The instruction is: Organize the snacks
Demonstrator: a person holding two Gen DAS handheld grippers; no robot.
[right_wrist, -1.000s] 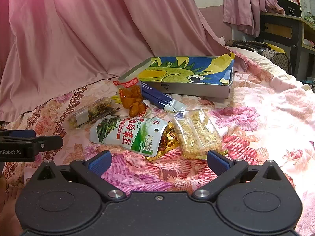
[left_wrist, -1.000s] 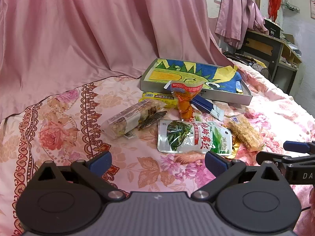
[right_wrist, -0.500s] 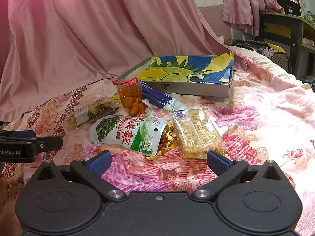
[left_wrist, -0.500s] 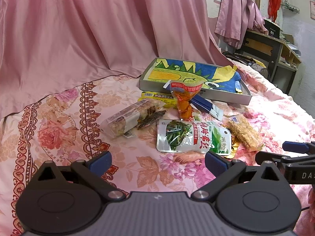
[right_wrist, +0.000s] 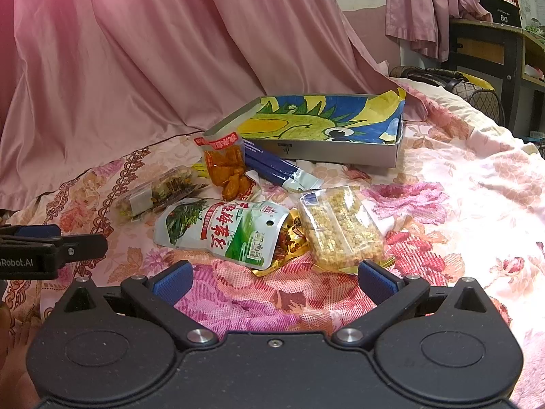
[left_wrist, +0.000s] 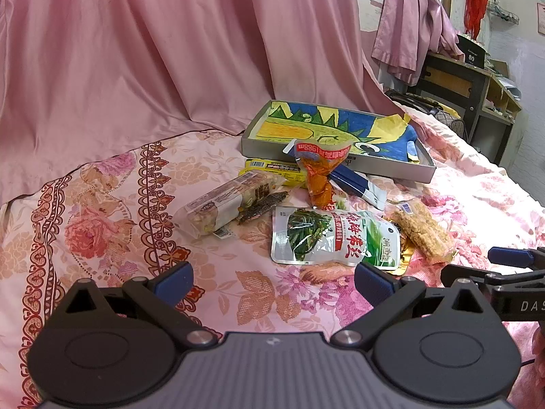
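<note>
Pink drape (left_wrist: pixel 163 54) behind floral bedspread (left_wrist: pixel 102 211); dark wooden desk (left_wrist: pixel 466 92) right

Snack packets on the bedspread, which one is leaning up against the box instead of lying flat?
The orange snack pouch with the red top: its red header rests against the grey box, while the other packets lie flat.

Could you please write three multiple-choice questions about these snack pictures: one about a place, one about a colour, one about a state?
1. Where does the orange snack bag lie?
A. inside the box
B. on the bedspread before the box
C. between the left jaws

2. What colour is the pouch beside the clear grain-bar pack?
A. green and white
B. black
C. purple

3. How is the right gripper?
A. shut on a pack
B. open, holding nothing
C. out of view

Answers: 1 B, it rests in front of the box. 2 A, green leaves on white. 3 B, its jaws stand wide apart.
</note>
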